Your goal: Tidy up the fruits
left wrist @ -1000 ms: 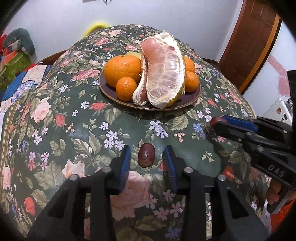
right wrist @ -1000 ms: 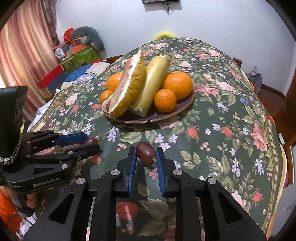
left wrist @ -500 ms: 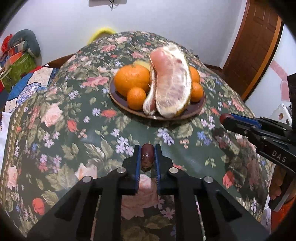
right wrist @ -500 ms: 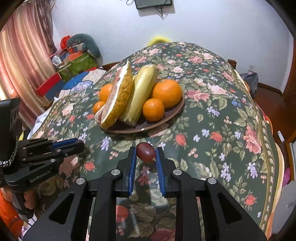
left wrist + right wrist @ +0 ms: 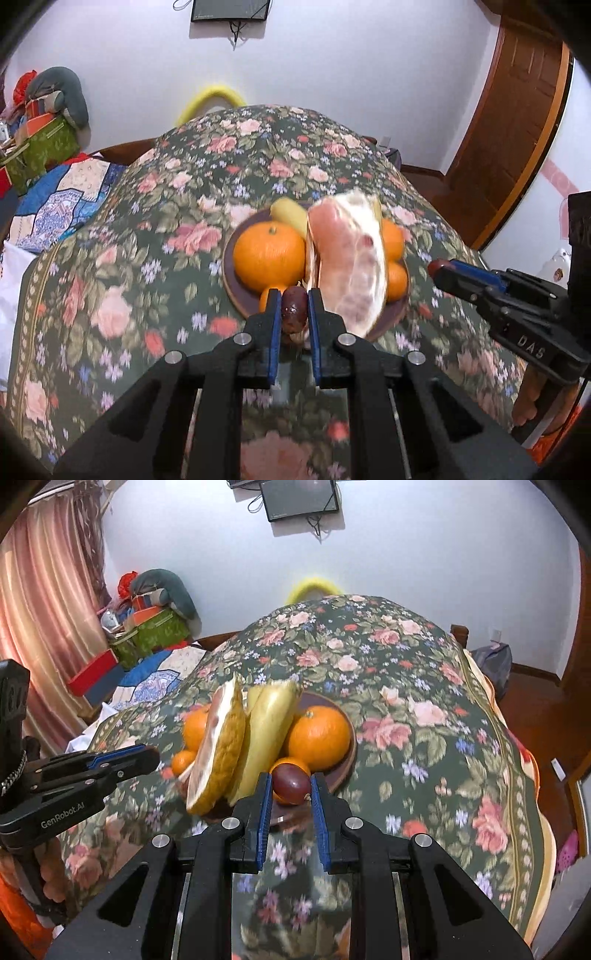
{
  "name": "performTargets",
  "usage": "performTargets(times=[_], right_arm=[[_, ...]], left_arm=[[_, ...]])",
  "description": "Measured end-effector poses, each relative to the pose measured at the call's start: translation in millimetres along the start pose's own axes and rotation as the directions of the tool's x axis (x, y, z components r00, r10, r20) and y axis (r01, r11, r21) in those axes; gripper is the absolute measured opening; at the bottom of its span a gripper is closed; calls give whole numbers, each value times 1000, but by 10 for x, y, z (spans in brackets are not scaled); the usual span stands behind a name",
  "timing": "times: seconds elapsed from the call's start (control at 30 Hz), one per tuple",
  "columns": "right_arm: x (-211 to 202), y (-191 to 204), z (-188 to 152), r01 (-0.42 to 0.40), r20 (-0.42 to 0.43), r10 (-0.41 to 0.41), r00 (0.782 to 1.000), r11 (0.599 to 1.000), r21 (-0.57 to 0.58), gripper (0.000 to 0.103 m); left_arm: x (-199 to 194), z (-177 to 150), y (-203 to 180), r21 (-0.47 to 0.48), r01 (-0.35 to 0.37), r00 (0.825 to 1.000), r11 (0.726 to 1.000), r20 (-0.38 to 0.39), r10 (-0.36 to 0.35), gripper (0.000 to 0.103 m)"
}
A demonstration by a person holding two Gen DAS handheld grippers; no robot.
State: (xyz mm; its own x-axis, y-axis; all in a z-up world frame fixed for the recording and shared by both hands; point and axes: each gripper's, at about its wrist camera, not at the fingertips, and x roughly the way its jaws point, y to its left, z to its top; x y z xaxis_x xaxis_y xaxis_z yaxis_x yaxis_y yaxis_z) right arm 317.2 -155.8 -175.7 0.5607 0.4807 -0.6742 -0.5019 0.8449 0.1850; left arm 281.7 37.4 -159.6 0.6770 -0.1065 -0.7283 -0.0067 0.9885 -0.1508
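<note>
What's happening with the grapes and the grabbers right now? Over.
Left gripper shut on dark grape. Right gripper shut on red grape. Plate ahead, crowded with oranges and pomelo.

Both cams ride hand-held grippers, tilted down across table [image 5: 110, 295] toward far wall. Left one sits left of fruit plate [image 5: 236, 291], right one opposite; both share plate [image 5: 340, 764], up close.

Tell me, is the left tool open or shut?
Shut, on a grape. The left tool has its two blue pads pressed against the grape's sides, holding it in front of the plate of oranges.
</note>
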Motion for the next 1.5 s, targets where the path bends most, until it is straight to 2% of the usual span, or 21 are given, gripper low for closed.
performTargets(times=[0.37,0.6,0.67,0.77,0.9,1.07,1.27,1.37,1.5], right_arm=[[363,-4,161,-11,-31,10,999,1000,-22,19],[432,-22,144,-26,-45,25,999,999,-21,20],[433,-26,146,-27,-50,26,998,999,-21,21],[434,-26,151,-24,-58,23,998,999,-25,25],[349,-17,148,-17,-43,16,999,1000,-24,31],[101,1,189,-12,1,12,1000,1000,-9,31],[-504,166,266,-10,106,13,994,1000,-30,31],[-907,286,289,1,183,7,983,999,-42,31],[-1484,451,293,14,295,2,956,999,-51,31]], left_arm=[[399,168,46,-39,44,998,998,-42,-46,13],[474,144,24,-28,47,998,999,-49,-48,13],[466,144,29,-29,45,998,999,-51,-46,17],[464,149,57,-35,37,998,999,-54,-39,22],[384,146,78,-47,38,998,998,-46,-40,24],[117,194,4,-35,35,999,999,-7,-35,26],[-584,246,-189,-4,29,993,1000,115,-29,26],[-1049,258,-322,15,17,979,1000,201,-20,26],[-1669,233,-460,23,16,951,1000,309,-22,26]])
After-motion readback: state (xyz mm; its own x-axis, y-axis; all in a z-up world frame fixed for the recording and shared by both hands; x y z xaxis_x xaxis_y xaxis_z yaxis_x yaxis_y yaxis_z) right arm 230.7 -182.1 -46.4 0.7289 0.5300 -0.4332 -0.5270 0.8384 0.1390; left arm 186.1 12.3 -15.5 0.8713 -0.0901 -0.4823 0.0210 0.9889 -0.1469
